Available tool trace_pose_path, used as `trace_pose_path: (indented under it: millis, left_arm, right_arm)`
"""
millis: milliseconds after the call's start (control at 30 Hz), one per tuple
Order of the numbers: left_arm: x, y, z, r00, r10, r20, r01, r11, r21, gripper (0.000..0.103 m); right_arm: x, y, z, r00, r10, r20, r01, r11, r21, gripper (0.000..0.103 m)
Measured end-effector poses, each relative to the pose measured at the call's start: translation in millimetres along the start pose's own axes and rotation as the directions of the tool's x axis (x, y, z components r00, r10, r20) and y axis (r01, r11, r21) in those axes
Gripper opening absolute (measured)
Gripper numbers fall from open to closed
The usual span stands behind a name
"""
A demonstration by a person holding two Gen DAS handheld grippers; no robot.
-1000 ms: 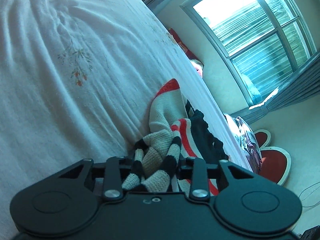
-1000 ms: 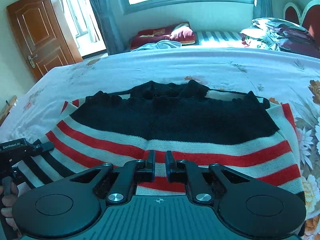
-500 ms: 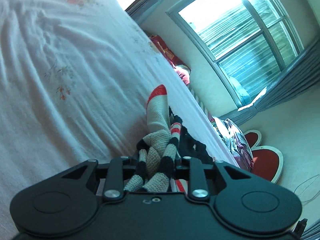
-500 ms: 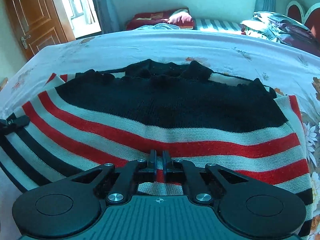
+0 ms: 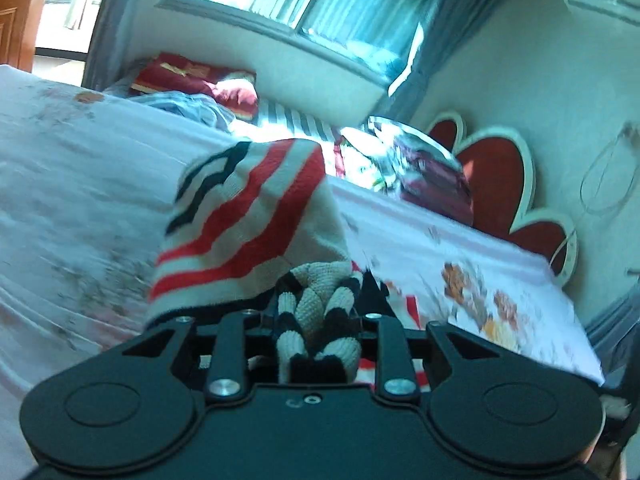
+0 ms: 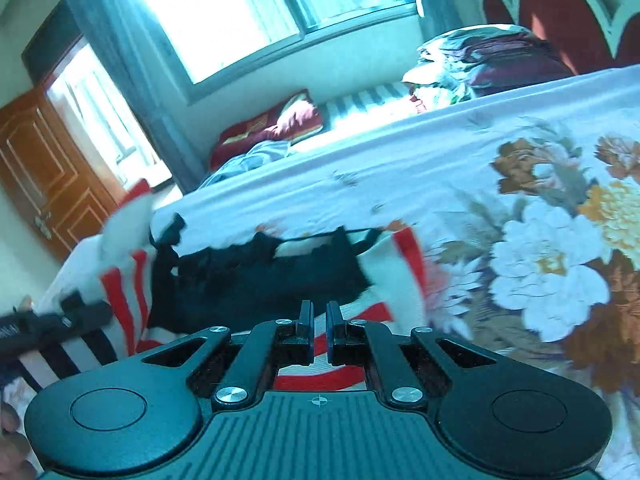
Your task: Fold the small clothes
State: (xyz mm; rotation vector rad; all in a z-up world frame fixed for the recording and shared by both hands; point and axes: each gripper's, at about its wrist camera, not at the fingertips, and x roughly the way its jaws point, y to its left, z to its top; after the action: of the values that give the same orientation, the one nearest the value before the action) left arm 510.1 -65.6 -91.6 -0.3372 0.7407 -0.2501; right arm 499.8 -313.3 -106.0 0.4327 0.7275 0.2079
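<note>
While it lies partly lifted off the white floral bedsheet (image 6: pixel 500 152), the knitted red, cream and black striped sweater (image 5: pixel 256 216) bunches thickly. The left gripper (image 5: pixel 318 320) is clamped on its ribbed striped hem; the right gripper (image 6: pixel 319 320), jaws nearly together, pinches a thin striped edge.

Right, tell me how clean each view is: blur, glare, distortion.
Left wrist: the sweater and bedsheet are motion-smeared, and the window bows from the fisheye. Right wrist: the window is blown out white; the sheet's flowers streak.
</note>
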Motion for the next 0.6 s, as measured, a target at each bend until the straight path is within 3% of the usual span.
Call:
trace_pose_path:
  millis: [67,133,167,200,233,267,300,367,400,433,500,567,600]
  left_arm:
    - [31,-28,-16,0.994,0.011,-0.113,-0.005,0.999,0.049,0.026]
    - [68,-49,-39,0.968,0.027,-0.249,0.000,0.994,0.109,0.040]
    - [73,-58,-49,0.969,0.063,-0.241,-0.025,0.988,0.154,0.046]
    - [68,-66,-51,0.974,0.056,-0.222,-0.016,0.984,0.180,0.061]
    - [62,-69,-50,0.974,0.016,-0.228,0.022,0.986,0.165,0.065]
    - [50,-69,-46,0.977,-0.025,-0.211,0.054,0.990,0.133,0.065]
    - [35,-67,-41,0.984,-0.044,-0.171,0.064,0.991,0.114,0.065]
    - [9,-55,-28,0.996,-0.017,-0.084,0.027,0.992,0.125,0.060]
    - [1,-46,-20,0.999,0.023,-0.042,-0.018,0.991,0.131,0.053]
    - [-5,-32,-16,0.998,0.060,-0.019,-0.057,0.990,0.125,0.052]
    - [-6,1,1,0.994,0.109,-0.014,-0.108,0.991,0.074,0.050]
    - [-6,34,5,0.995,0.098,-0.035,-0.098,0.995,-0.009,0.046]
    - [-3,47,4,0.994,0.096,-0.050,-0.098,0.995,-0.036,0.036]
  right_arm:
    - [-19,-23,7,1.000,0.009,0.010,-0.010,0.999,0.047,0.005]
    - [-32,-41,11,0.999,0.042,-0.001,-0.042,0.995,0.086,0.005]
    - [-36,-48,13,0.998,0.057,-0.014,-0.055,0.993,0.105,0.005]
    - [-38,-53,14,0.997,0.070,-0.023,-0.066,0.991,0.120,0.007]
    - [-41,-58,13,0.997,0.077,-0.027,-0.073,0.989,0.132,0.025]
    - [-43,-61,12,0.997,0.078,-0.023,-0.074,0.987,0.141,0.064]
    - [-47,-63,10,0.997,0.082,-0.008,-0.080,0.986,0.146,0.075]
    - [-50,-62,5,0.992,0.127,-0.009,-0.124,0.982,0.139,0.076]
    - [-47,-58,3,0.989,0.148,-0.022,-0.143,0.980,0.137,0.075]
    - [-44,-55,2,0.985,0.171,-0.031,-0.166,0.977,0.136,0.070]
    - [-33,-45,-2,0.974,0.219,-0.058,-0.209,0.967,0.145,0.068]
    - [-13,-34,-8,0.961,0.254,-0.105,-0.236,0.958,0.162,0.068]
    - [-2,-30,-11,0.955,0.263,-0.133,-0.240,0.956,0.170,0.068]
